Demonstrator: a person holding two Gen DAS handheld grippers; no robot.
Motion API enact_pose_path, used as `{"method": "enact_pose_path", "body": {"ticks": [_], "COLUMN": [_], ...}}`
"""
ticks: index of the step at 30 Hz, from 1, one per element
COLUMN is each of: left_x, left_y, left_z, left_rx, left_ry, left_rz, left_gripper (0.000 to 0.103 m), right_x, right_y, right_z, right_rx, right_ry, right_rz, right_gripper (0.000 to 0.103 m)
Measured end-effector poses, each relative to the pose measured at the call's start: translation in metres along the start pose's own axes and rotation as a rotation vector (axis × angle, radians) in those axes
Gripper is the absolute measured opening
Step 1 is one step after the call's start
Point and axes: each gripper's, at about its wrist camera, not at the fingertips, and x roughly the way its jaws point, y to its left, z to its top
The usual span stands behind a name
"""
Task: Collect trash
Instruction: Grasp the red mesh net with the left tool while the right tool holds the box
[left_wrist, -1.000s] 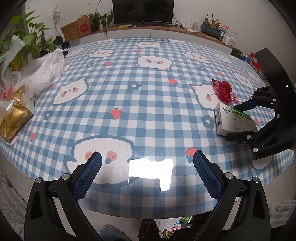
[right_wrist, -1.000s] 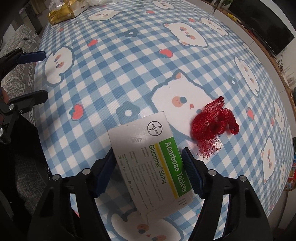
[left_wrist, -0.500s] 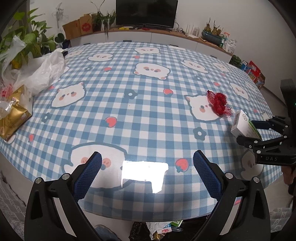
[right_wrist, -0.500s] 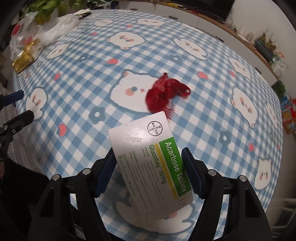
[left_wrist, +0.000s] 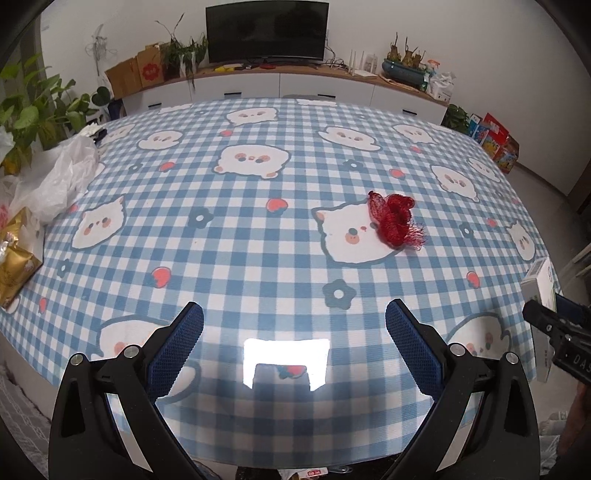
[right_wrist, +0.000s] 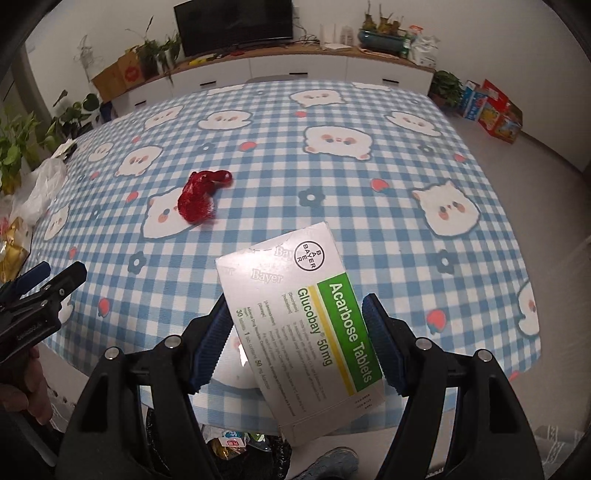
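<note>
My right gripper (right_wrist: 297, 321) is shut on a white and green Acarbose tablet box (right_wrist: 295, 317) and holds it above the table's near edge. The box also shows at the right edge of the left wrist view (left_wrist: 540, 291). A crumpled red mesh net (left_wrist: 393, 219) lies on the blue checked tablecloth (left_wrist: 258, 229); it also shows in the right wrist view (right_wrist: 197, 197). My left gripper (left_wrist: 294, 328) is open and empty over the table's near edge. A black trash bag with wrappers (right_wrist: 236, 448) sits on the floor below the table edge.
White plastic bags (left_wrist: 59, 181) and a gold packet (left_wrist: 14, 266) lie at the table's left side beside potted plants (left_wrist: 33, 110). A TV (left_wrist: 266, 31) on a white cabinet stands behind. Colourful boxes (right_wrist: 493, 109) sit on the floor at the right.
My right gripper has lifted the tablet box off the table and swung it back toward the near edge, turning to face the room. My left gripper has pulled back a little.
</note>
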Motion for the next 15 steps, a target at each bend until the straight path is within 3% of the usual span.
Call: {"method": "enact_pose_path", "body": {"ticks": [15], "left_x": [0.059], "left_y": [-0.067], "left_z": [0.055], "left_rx": [0.035], "left_ry": [0.011], "left_rz": [-0.029], "left_gripper": [0.097], "right_x": [0.023], "right_y": [-0.024], "right_z": [0.011], "right_rx": [0.034], "right_ry": [0.0], "right_rz": [-0.001], "right_gripper": [0.068]}}
